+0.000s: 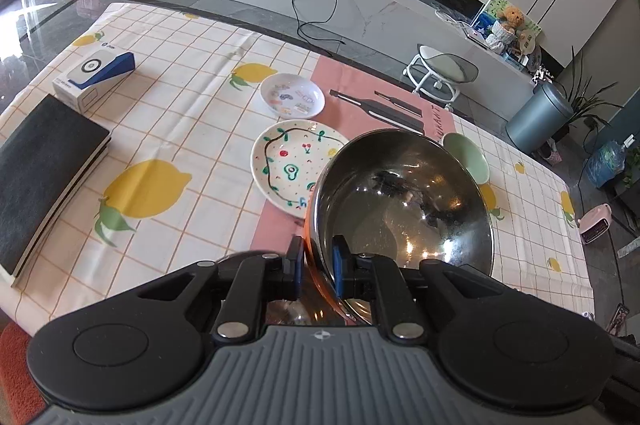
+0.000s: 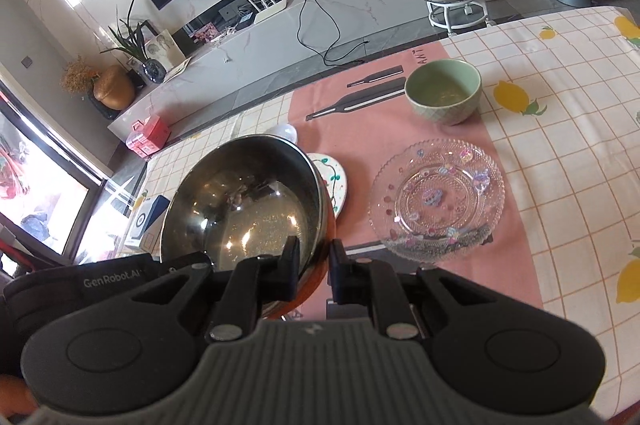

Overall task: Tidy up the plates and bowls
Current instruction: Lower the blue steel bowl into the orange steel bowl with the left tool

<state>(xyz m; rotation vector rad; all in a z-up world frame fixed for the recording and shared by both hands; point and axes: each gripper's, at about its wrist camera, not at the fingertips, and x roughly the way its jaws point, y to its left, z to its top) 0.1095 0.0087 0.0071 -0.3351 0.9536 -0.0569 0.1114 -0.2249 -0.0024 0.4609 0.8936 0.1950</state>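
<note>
three plates [image 1: 298,167], two bowls [image 1: 404,203]
</note>
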